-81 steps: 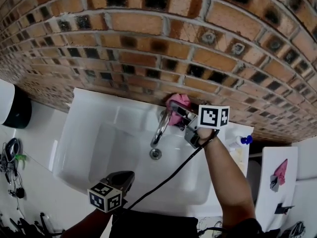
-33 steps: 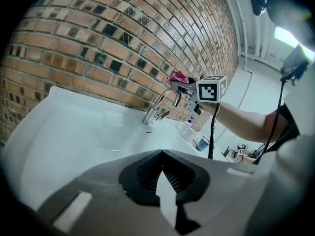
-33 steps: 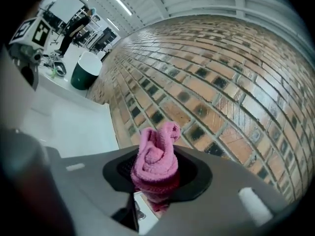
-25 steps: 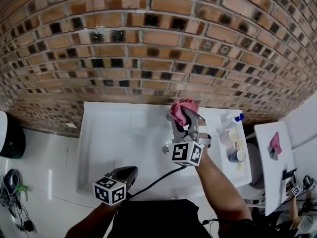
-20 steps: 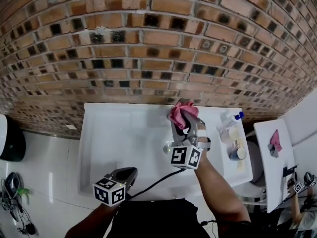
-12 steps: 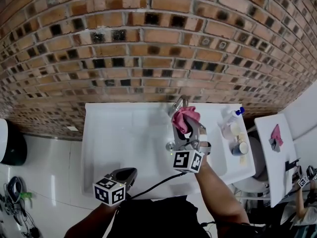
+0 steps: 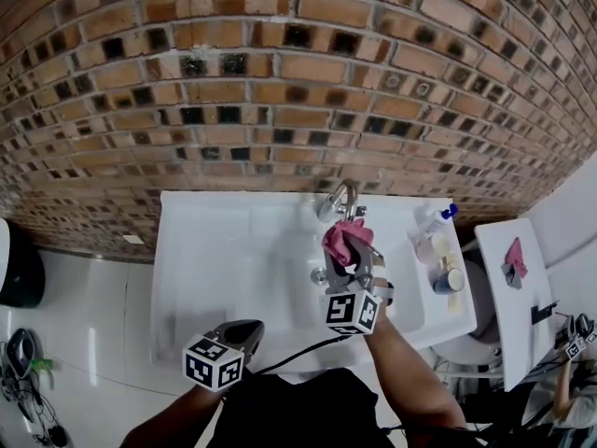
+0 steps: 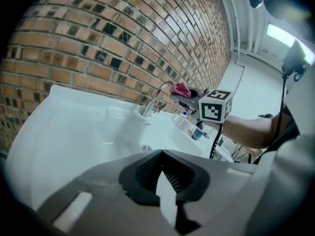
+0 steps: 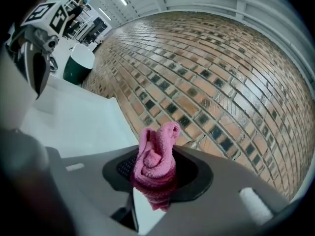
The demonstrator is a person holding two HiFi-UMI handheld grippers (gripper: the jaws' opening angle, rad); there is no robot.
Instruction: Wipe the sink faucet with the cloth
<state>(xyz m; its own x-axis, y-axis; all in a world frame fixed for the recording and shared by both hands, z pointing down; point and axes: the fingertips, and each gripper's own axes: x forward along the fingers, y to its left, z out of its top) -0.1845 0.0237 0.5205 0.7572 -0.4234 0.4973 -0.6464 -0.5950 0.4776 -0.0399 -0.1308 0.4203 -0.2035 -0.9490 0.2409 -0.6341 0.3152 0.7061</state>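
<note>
Right claw (image 7: 353, 261) clamps cloth (image 7: 344, 238); its bunch points toward faucet (image 7: 342, 197).

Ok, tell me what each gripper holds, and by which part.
Right gripper: the pink cloth, pinched at its bunched middle, folds poking out past the jaws. Left gripper: nothing, jaws together.

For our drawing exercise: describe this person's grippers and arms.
The left gripper and right gripper both have grey bodies, black ribbed pads and a white cube with black square markers. A black cable trails from the right one. Forearms are bare, without sleeves.
</note>
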